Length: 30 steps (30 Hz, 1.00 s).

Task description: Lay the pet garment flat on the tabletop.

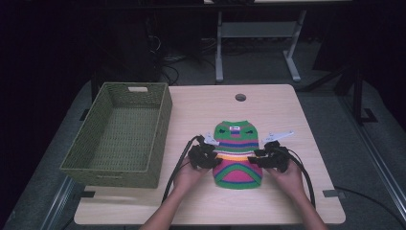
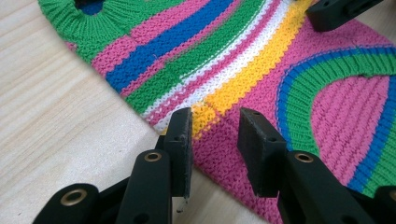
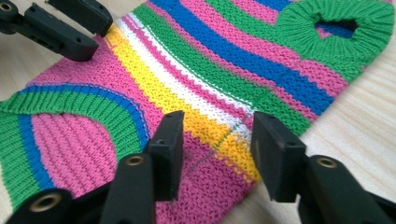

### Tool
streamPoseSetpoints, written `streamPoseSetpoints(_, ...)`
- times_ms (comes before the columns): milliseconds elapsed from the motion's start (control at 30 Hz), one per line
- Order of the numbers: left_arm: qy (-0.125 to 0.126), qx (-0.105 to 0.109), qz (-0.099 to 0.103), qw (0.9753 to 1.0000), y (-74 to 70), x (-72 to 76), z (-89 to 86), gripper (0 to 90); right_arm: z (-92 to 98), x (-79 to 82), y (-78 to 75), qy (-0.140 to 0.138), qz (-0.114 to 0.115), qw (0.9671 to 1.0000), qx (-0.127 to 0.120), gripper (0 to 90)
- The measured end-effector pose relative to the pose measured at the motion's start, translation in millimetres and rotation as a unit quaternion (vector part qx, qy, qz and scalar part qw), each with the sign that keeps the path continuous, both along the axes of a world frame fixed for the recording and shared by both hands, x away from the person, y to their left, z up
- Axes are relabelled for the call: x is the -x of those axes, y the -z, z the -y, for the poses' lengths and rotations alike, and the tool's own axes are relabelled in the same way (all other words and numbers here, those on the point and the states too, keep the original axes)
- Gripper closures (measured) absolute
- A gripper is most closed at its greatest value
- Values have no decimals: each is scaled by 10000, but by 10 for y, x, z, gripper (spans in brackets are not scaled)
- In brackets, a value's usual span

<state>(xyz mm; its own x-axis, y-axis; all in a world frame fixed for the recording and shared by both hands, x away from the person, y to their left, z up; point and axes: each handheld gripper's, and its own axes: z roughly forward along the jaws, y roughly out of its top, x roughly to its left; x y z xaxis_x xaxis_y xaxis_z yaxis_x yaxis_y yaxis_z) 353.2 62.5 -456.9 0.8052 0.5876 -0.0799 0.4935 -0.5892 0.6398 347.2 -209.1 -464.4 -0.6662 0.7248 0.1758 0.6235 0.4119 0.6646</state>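
to my left: green woven basket point(image 1: 119, 139), sitting empty | under it all: light wood table point(image 1: 268, 108) | far edge: round cable hole point(image 1: 240, 97)

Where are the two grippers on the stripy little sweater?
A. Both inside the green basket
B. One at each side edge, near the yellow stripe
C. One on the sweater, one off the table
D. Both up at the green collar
B. The left gripper sits at the left edge of the sweater and the right gripper at its right edge, each with open jaws over the yellow stripe; the basket stands apart at the left.
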Motion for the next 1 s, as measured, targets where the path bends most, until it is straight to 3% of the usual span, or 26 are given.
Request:
streamPoseSetpoints(100,-30,44,28,10000,-21,8,-6,627,22,13,-44,37,24,9999,-117,507)
streamPoseSetpoints(267,-57,109,1,9999,-41,16,-25,598,49,16,-100,12,19,10000,-80,487)
streamPoseSetpoints(367,-96,264,-40,9996,-54,24,-53,575,69,23,-103,8,-51,9999,-96,466)
streamPoseSetpoints(800,-231,386,37,9990,-104,47,-176,441,154,34,-128,-3,-201,9996,-199,401)
streamPoseSetpoints(867,-266,494,37,9984,-112,49,-202,429,176,37,-136,-13,-193,9996,-203,394)
streamPoseSetpoints(1000,-320,497,74,9982,-123,55,-242,394,209,48,-151,15,-165,9996,-219,382)
